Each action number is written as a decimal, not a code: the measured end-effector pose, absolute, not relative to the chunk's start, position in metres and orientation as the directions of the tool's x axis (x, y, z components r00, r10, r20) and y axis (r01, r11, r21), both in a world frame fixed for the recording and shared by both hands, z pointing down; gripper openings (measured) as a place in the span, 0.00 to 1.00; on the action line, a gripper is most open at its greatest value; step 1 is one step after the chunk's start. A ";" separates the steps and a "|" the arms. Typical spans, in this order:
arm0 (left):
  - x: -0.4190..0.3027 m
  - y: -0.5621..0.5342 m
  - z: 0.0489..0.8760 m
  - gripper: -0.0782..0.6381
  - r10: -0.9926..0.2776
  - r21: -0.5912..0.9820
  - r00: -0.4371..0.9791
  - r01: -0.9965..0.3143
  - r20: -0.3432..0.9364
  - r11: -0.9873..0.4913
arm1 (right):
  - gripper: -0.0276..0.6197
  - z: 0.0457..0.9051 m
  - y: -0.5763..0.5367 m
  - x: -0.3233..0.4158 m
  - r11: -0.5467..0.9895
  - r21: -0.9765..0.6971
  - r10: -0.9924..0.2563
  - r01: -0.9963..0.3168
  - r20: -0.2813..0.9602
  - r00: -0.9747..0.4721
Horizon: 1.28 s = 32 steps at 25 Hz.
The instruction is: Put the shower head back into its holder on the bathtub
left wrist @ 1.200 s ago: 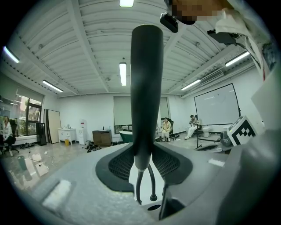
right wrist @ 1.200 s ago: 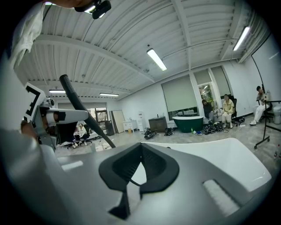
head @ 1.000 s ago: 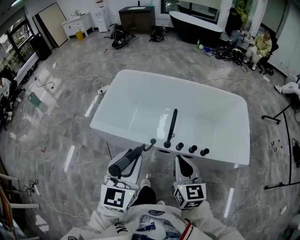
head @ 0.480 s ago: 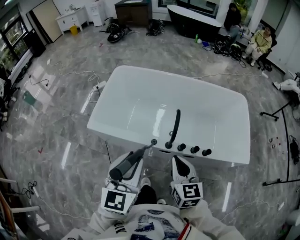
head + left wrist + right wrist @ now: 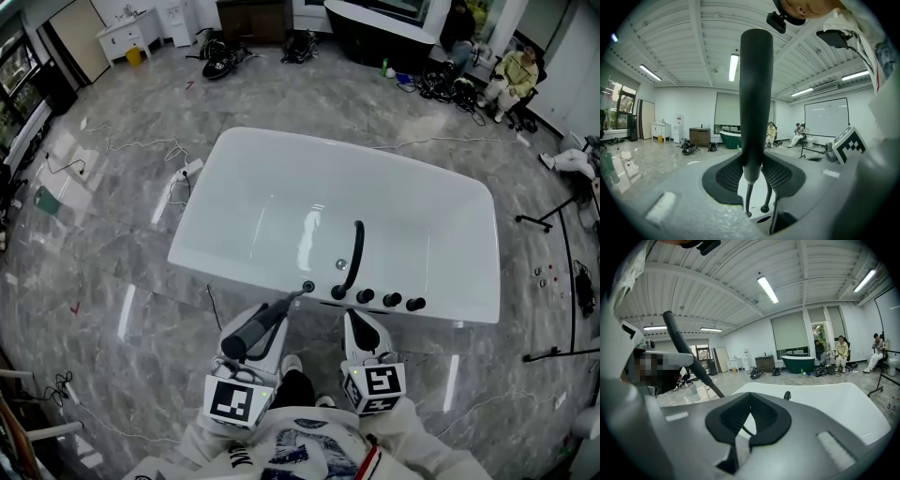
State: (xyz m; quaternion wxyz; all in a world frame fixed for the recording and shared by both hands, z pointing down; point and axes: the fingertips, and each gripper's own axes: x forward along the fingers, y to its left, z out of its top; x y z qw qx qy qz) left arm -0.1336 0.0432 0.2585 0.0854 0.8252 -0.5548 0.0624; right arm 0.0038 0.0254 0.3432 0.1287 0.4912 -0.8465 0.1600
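Shower head (image 5: 251,330), a dark wand, is clamped between the jaws of the left gripper (image 5: 270,319) and angles toward the near rim of the white bathtub (image 5: 246,178). Its thin front end reaches the small round holder (image 5: 307,287) on that rim, beside the black spout (image 5: 354,248) and knobs (image 5: 392,300). The right gripper (image 5: 364,326) hangs near the rim, its jaws pressed together on nothing.
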 end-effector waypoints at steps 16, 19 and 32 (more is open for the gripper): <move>-0.152 0.013 0.281 0.30 -0.870 0.111 0.445 -0.895 0.212 -0.431 | 0.05 0.347 0.003 -0.014 0.406 -0.117 -0.819 -0.906 0.393 -0.417; -0.151 0.008 0.283 0.30 -0.865 0.111 0.450 -0.893 0.221 -0.436 | 0.05 0.346 0.000 -0.015 0.404 -0.116 -0.820 -0.907 0.393 -0.415; -0.139 -0.006 0.309 0.30 -0.847 0.104 0.463 -0.886 0.263 -0.452 | 0.05 0.358 -0.009 -0.009 0.397 -0.121 -0.816 -0.910 0.407 -0.410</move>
